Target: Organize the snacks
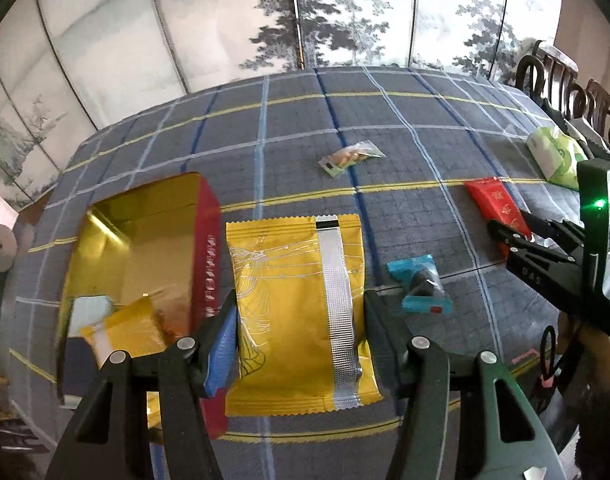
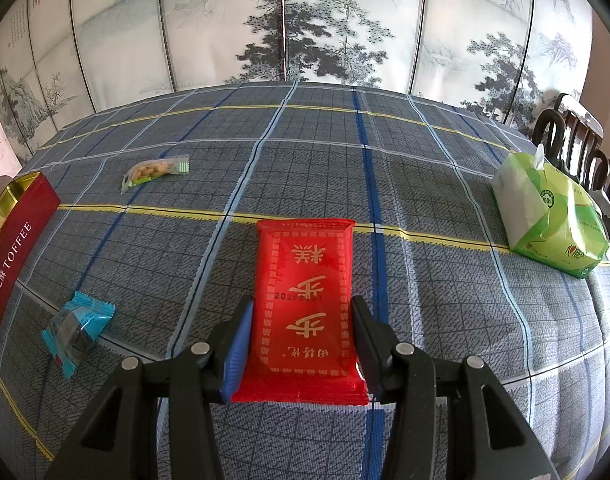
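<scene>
- Between the fingers of our left gripper [image 1: 301, 344] we held a yellow packet [image 1: 293, 312], seam side up with a silver strip down its back; both pads pressed on its edges and it hung clear of the cloth.
- Our right gripper [image 2: 301, 344] was clamped on a red packet [image 2: 305, 300] printed with gold Chinese characters and a date stamp too faint for us to read; whether its far end lay on the tablecloth [image 2: 425, 200] we could not tell.
- Just left of the yellow packet stood the open tin [image 1: 145, 248], gold inside, red outside; its side read "TOFFEE" beside Chinese characters. A second yellow packet [image 1: 125, 328] lay in its near corner.
- Right of the yellow packet, on the blue plaid cloth, lay a blue-wrapped sweet [image 1: 419, 284] with a dark centre.
- Farther out we saw a clear packet of nuts [image 2: 155, 172] with green ends, alone on the cloth.
- At the far right edge sat a green pack of tissues [image 2: 553, 220], marked "100%", one tissue poking up.
- Behind the table stood a folding screen [image 2: 345, 20] painted with pines, and dark wooden chairs [image 2: 577, 132].
</scene>
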Tool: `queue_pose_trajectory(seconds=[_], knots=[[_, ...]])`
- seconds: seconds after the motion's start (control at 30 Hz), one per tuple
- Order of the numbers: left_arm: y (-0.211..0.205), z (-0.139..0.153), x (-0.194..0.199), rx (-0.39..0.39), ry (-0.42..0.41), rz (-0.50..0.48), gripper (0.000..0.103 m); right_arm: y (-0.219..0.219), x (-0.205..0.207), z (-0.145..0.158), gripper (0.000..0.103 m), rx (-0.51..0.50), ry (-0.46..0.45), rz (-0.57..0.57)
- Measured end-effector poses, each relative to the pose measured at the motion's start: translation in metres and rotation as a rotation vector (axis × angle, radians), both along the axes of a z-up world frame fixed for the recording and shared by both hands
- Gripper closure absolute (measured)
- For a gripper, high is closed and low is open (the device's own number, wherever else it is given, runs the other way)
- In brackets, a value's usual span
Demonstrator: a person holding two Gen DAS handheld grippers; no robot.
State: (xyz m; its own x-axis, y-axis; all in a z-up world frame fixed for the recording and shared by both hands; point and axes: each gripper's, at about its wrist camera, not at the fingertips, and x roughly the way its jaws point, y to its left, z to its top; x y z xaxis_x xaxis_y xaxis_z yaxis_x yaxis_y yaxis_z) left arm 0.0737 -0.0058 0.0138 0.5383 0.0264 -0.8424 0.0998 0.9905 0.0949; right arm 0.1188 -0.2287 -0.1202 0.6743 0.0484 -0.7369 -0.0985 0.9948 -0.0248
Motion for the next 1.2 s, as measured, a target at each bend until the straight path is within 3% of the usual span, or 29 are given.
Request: queue_pose_trajectory(seconds=[0.53,1.2], knots=[[0.066,0.011,-0.014,0.015,-0.017,0.124,0.048,0.0,0.0,0.0,0.054,0.0,0.0,0.0],[0.132,-0.01,-0.015,0.047,0.021,0.239,0.048,0.0,0.0,0.0,0.054,-0.002,0.001,0.0]])
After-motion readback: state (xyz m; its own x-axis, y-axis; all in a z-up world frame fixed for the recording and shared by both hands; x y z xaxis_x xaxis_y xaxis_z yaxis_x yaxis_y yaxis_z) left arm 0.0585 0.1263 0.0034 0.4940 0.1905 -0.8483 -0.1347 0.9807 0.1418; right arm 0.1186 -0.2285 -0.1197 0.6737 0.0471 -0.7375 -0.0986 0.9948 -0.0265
